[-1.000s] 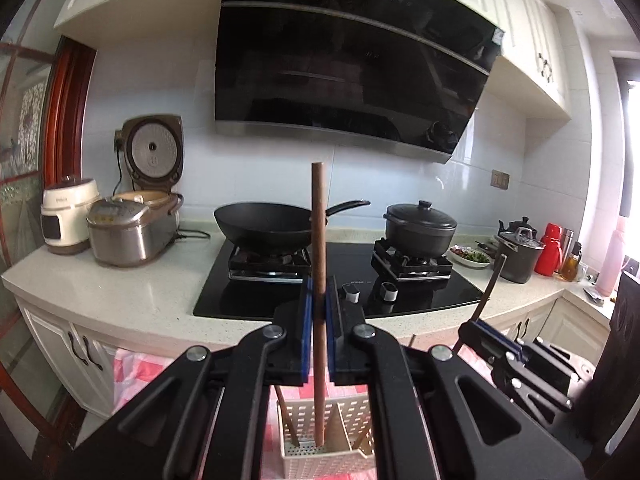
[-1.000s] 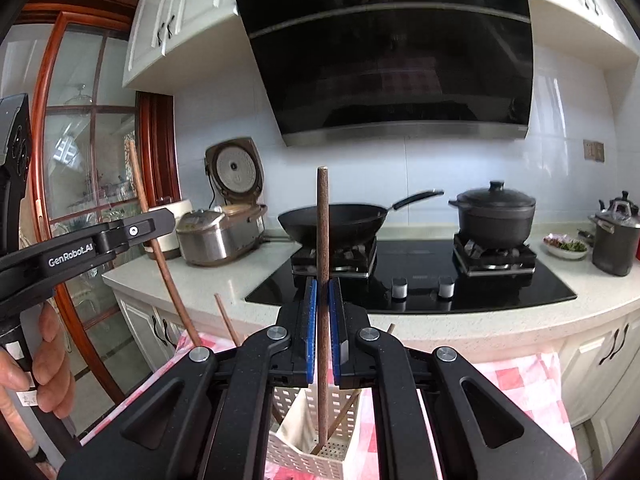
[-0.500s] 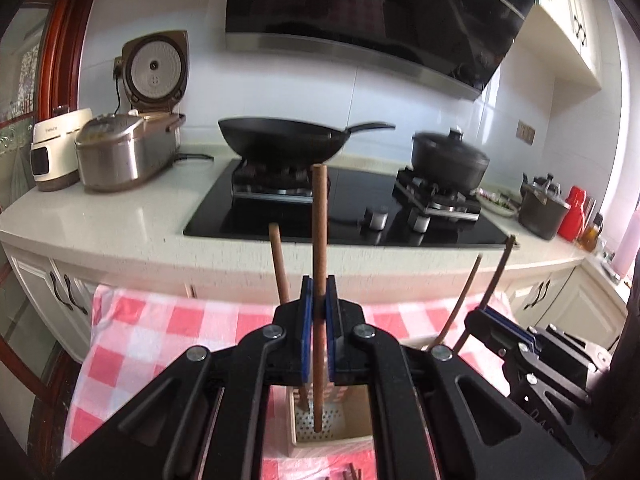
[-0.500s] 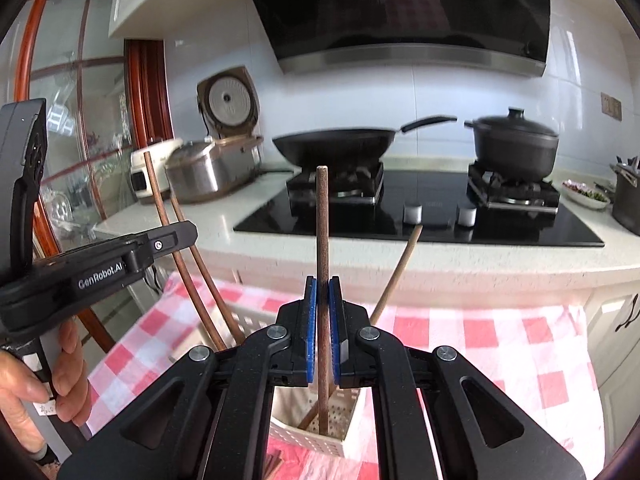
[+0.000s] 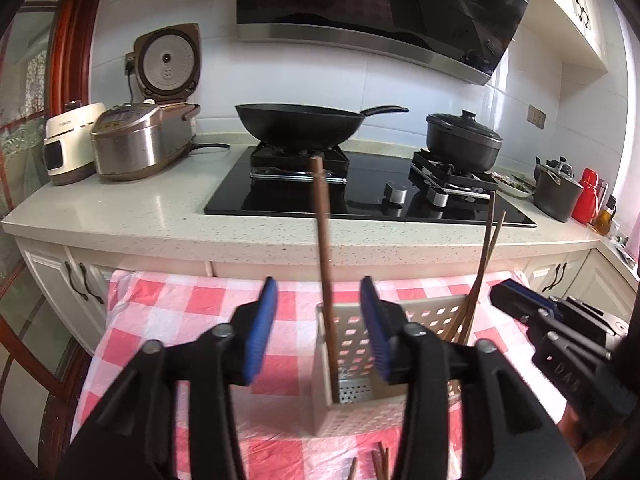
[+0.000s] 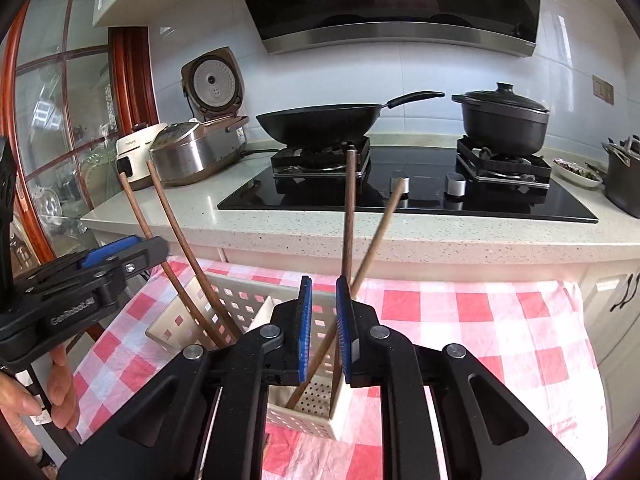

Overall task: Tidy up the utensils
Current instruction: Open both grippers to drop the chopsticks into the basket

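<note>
A white perforated utensil basket stands on the red-checked cloth; it also shows in the right wrist view. My left gripper is open, its blue pads apart around a brown chopstick that stands free in the basket's left compartment. Two more chopsticks lean in the right compartment. My right gripper is open by a small gap; a chopstick stands loose between its pads beside a leaning one. Two chopsticks lean at the basket's left end.
Loose chopstick ends lie on the cloth in front of the basket. Behind is a counter with a hob, a black wok, a black pot and rice cookers. A hand holds the left gripper.
Both grippers lowered toward the basket and opened. Each let go of its chopstick, which now stands in the basket. The left jaws opened wide, the right only slightly.
</note>
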A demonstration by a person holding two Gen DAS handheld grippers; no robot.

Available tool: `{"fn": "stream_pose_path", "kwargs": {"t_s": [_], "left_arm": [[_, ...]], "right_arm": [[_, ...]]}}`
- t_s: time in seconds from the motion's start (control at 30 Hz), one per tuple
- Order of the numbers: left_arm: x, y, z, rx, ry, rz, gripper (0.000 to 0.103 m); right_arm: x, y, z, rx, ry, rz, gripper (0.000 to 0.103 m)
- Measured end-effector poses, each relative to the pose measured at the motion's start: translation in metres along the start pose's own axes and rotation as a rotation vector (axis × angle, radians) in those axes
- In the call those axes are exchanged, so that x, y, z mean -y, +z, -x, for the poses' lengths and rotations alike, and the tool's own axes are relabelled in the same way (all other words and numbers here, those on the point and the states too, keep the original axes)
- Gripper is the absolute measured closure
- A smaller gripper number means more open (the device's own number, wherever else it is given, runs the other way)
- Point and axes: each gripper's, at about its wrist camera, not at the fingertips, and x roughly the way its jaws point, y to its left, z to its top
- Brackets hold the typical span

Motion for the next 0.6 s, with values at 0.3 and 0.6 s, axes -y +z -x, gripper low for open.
{"fn": "stream_pose_path", "kwargs": {"t_s": [0.3,0.6], "left_arm": [[-0.023,-0.032,0.058,0.07,0.076,0.024,0.013],[-0.038,-0.09,0.106,0.044,0.079,0.03,0.008]], "right_arm": [[0.006,-0.029,0.044,0.017,0.01,-0.035,0.072],[0.003,-0.086,0.071,-0.047,0.023,-0.098,0.072]]}}
